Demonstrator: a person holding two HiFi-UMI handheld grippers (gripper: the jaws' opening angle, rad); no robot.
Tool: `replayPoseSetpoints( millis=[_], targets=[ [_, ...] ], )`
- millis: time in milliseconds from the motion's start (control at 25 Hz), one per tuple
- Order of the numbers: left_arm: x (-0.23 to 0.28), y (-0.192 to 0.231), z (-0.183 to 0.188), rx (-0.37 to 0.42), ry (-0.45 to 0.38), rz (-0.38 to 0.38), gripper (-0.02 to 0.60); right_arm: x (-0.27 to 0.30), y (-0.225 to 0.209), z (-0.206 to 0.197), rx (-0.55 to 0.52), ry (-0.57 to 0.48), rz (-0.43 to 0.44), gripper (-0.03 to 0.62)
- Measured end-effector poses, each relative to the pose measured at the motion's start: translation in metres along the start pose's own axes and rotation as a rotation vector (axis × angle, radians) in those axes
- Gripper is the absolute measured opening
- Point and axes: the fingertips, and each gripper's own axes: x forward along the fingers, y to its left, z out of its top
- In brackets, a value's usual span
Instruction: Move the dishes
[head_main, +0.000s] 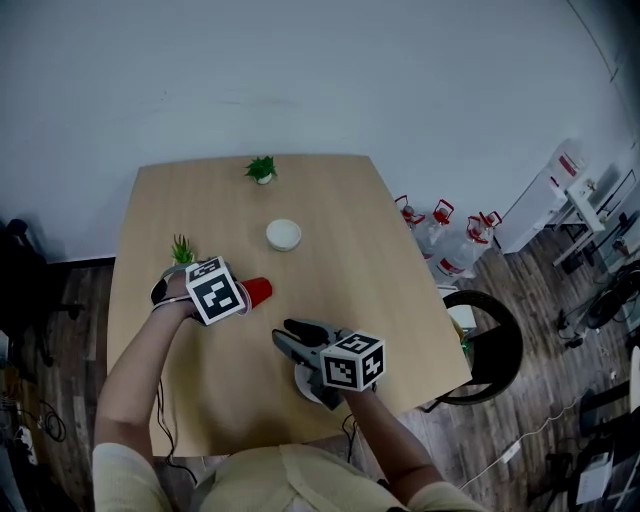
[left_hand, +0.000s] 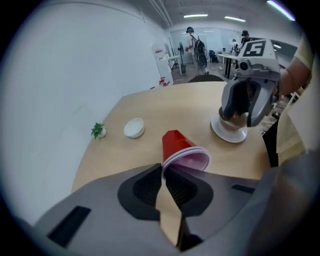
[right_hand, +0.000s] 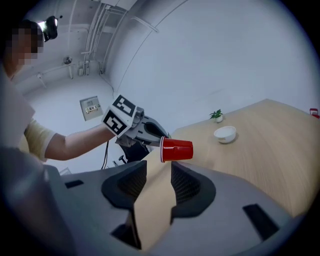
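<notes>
A red plastic cup (head_main: 258, 292) hangs on its side over the wooden table (head_main: 340, 250), its base towards the middle. My left gripper (left_hand: 164, 170) is shut on the cup's (left_hand: 181, 148) rim. In the right gripper view the same cup (right_hand: 176, 149) sticks out from the left gripper (right_hand: 161, 136). My right gripper (head_main: 285, 335) stands open near the front edge, nothing between its jaws (right_hand: 159, 167), just above a white plate (left_hand: 229, 132). A small white bowl (head_main: 283, 234) sits mid-table.
Two little potted plants stand on the table, one at the far edge (head_main: 261, 168) and one at the left (head_main: 182, 250). A black round chair (head_main: 495, 345) and water bottles (head_main: 445, 235) are on the floor to the right.
</notes>
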Motion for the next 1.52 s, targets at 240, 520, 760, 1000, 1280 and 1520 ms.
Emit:
replayPoseSetpoints(
  millis=[240, 520, 760, 1000, 1280, 1520],
  targets=[
    [0.016, 0.021, -0.008, -0.019, 0.172, -0.084, 0.037, 0.016, 0.008, -0.018, -0.082, 0.098, 0.004, 0.152],
    [0.028, 0.034, -0.028, -0.010, 0.350, -0.124, 0.037, 0.020, 0.012, -0.037, -0.104, 0.157, 0.010, 0.127],
    [0.042, 0.024, -0.047, 0.006, 0.511, -0.252, 0.037, 0.021, 0.009, -0.046, -0.100, 0.178, 0.000, 0.127],
    [0.052, 0.022, -0.061, 0.049, 0.651, -0.329, 0.037, 0.024, 0.003, -0.052, -0.092, 0.197, -0.009, 0.127],
    [0.061, 0.010, -0.073, 0.124, 0.757, -0.419, 0.037, 0.024, 0.001, -0.059, -0.075, 0.214, -0.020, 0.127],
    [0.072, 0.005, -0.064, 0.160, 0.726, -0.442, 0.037, 0.025, 0.000, -0.065, -0.050, 0.214, -0.012, 0.123]
  ],
)
